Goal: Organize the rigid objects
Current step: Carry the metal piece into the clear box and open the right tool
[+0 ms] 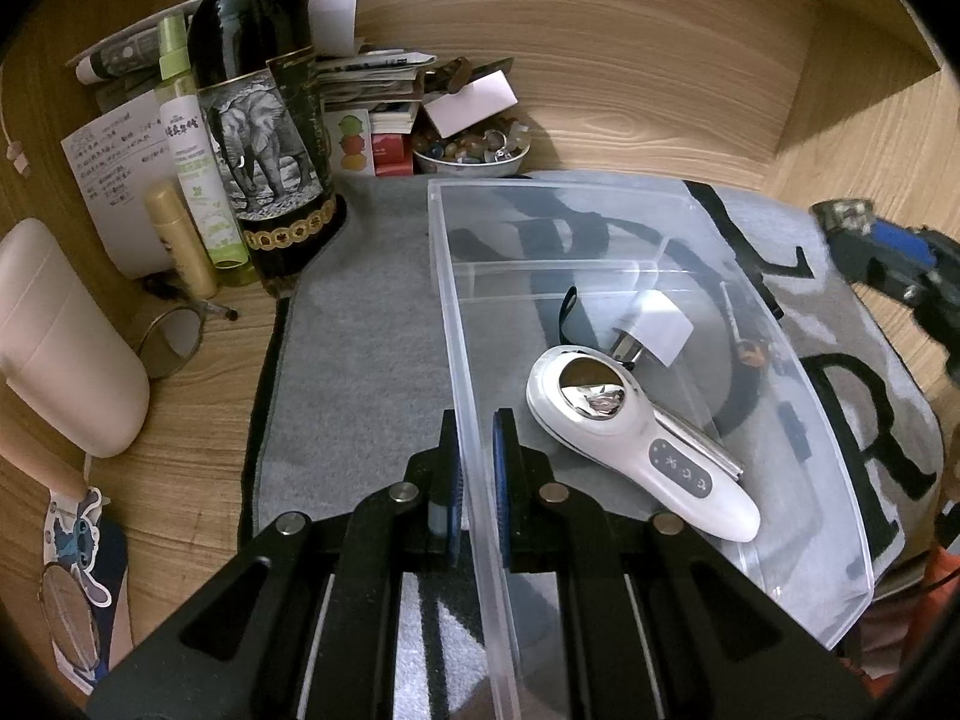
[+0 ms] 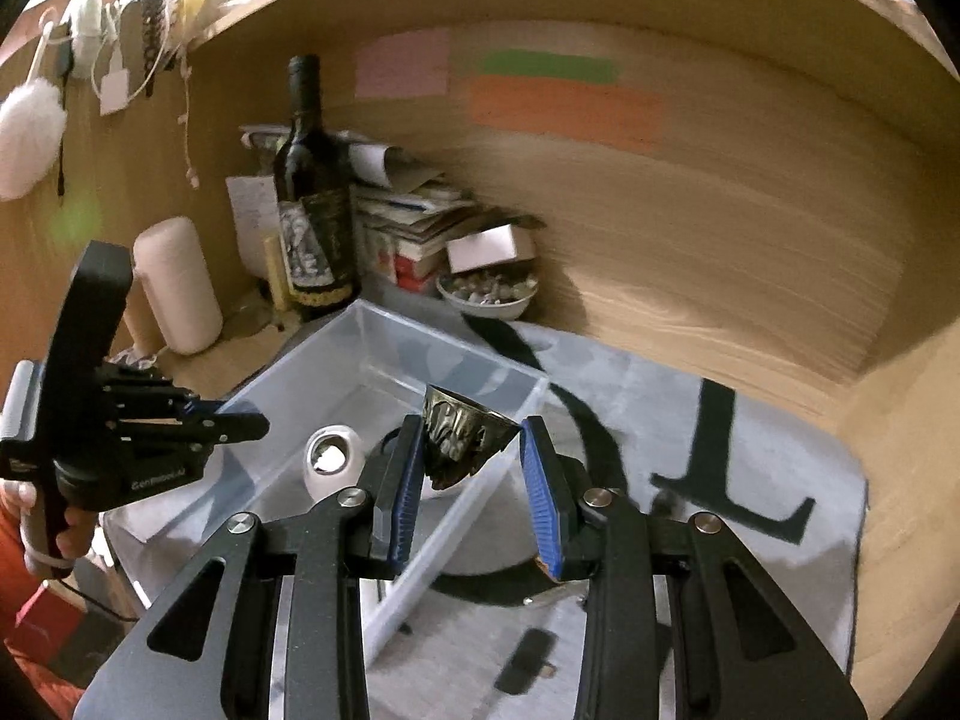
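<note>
We count two grippers. The left gripper [image 1: 477,474] is clamped on the near wall of one clear plastic bin [image 1: 600,192], one finger on each side of the wall. The right gripper [image 2: 468,480] grasps one ornate brass cup [image 2: 459,441], held between its blue pads above the bin's right rim; from the left wrist view that gripper is a blur at the right edge.

Inside the bin we see one white handheld device [image 1: 630,438] with a mirrored head, one clear divider, and one small metal piece with a white tag and dark strap [image 1: 651,330].

The bin sits on one grey mat [image 1: 360,330] with big black letters; we read "L" and "R".

Beside it: one dark wine bottle [image 1: 264,138] with an elephant label, one green spray bottle [image 1: 195,156] with unreadable Chinese print, one gold tube [image 1: 180,240], one bowl of stones [image 1: 471,147], one pink cylinder [image 1: 66,342]. The other gripper's body reads something like "GenRobot.AI", blurred.
</note>
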